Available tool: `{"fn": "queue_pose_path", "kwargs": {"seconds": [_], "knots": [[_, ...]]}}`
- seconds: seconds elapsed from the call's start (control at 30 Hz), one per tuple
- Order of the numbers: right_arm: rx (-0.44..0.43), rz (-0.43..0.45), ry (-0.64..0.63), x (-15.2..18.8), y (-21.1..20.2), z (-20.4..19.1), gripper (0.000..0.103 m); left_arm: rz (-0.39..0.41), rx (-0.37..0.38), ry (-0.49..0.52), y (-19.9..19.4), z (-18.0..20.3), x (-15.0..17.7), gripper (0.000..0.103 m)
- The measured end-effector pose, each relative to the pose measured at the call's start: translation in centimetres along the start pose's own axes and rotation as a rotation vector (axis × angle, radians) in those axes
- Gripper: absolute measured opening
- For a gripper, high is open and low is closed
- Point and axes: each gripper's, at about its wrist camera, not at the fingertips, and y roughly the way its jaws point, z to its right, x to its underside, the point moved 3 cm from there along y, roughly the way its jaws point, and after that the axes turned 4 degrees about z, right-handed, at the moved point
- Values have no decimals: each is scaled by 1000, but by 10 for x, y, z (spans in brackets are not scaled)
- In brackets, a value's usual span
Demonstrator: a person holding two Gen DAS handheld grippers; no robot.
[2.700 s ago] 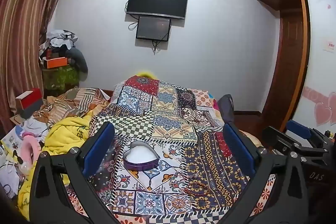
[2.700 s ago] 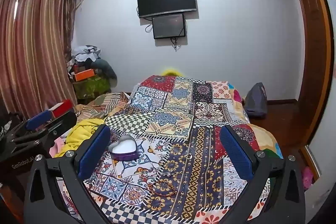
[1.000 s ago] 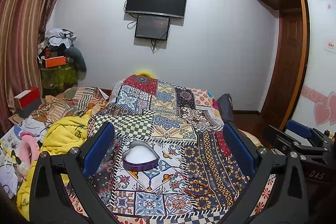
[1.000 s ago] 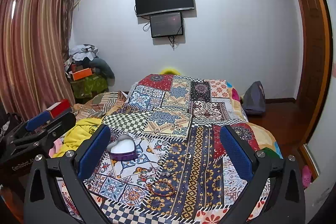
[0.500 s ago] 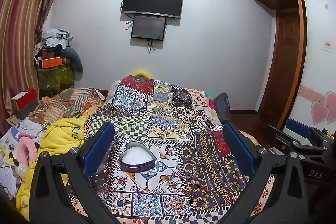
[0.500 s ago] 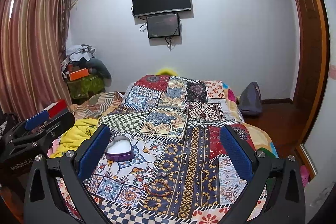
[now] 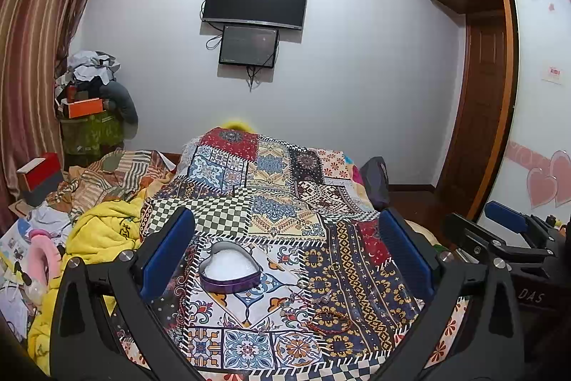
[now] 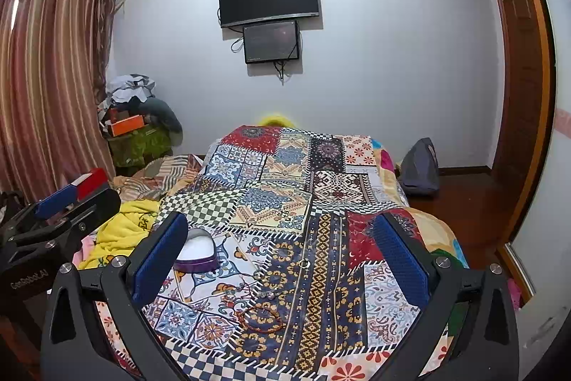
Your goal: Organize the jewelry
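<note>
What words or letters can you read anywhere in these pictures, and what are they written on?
"DAS" is on the black body of the right gripper, seen from the left camera.
"GenRobot.AI" is on the black body of the left gripper, seen from the right camera.
The red and white sticker on the wardrobe door is too small to read.
Faint pink writing at the door's top is too blurred.

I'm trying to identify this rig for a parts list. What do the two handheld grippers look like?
Both match: the left gripper and right gripper have matte black angular frames with triangular cutouts, silver screws, and long fingers faced with textured blue pads. Seen from the other's camera, white lettering shows on each black body. No cables or sleeves show.
</note>
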Motion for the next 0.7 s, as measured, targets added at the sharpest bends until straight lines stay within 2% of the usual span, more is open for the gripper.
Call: {"fn": "queue_pose_path", "kwargs": {"seconds": [0.4, 0.7], "knots": [[37, -42, -14, 12, 10, 7, 103, -30, -39, 0, 12, -5, 6, 103], [51, -188, 23, 38, 35, 29, 103, -154, -33, -4, 43, -12, 33, 103]]}}
